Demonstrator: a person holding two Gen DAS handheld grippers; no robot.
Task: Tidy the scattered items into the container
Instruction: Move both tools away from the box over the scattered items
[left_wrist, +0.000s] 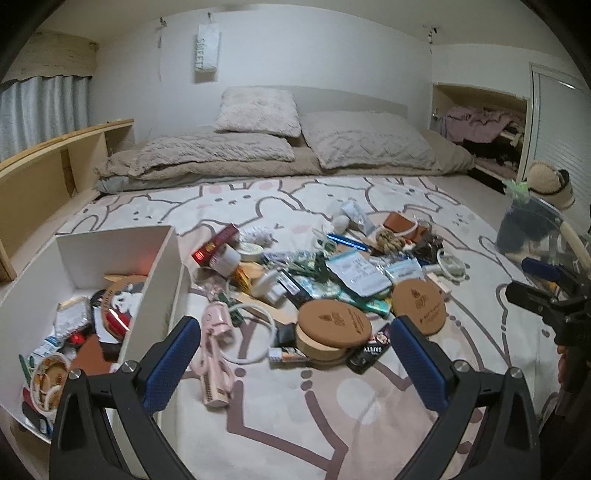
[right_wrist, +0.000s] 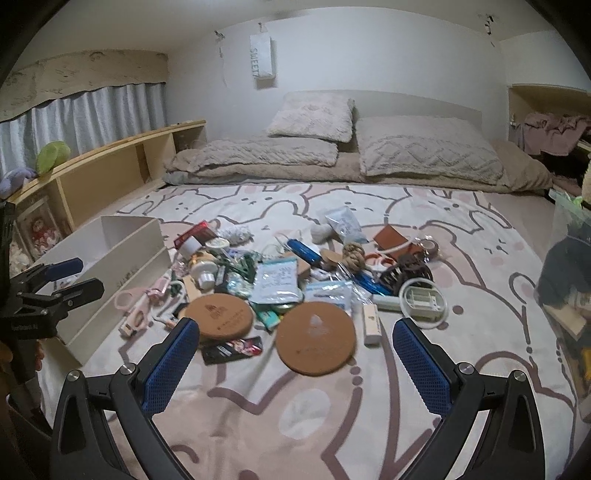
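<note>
left of the left tongs (left_wrist: 291, 354): white container (left_wrist: 159, 273), already part-filled, near wall close beside the left blue pad; risk of clipping that wall on any sweep toward it, nudging the box along the blanket. directly ahead, between the pads: pink handheld device (left_wrist: 214, 354), white ring (left_wrist: 255, 332) and a stacked pair of cork coasters (left_wrist: 334, 325), overlapping; risk of closing on two things at once, or of a flat coaster slipping off soft bedding rather than lifting. left tongs spread wide, empty, touching nothing. beyond both pairs: scattered pile (right_wrist: 295, 273) on the bed, well short of the pillows; loose packets and cords likely to drag neighbours along. ahead of the right tongs (right_wrist: 295, 358): single cork coaster (right_wrist: 316, 338) and dark printed packet (right_wrist: 232, 349), lying flat, hard to get a pad under. right tongs likewise wide apart, holding nothing, clear of the blanket (right_wrist: 332, 424). far right: clear bag (right_wrist: 565, 280), outside reach.
</note>
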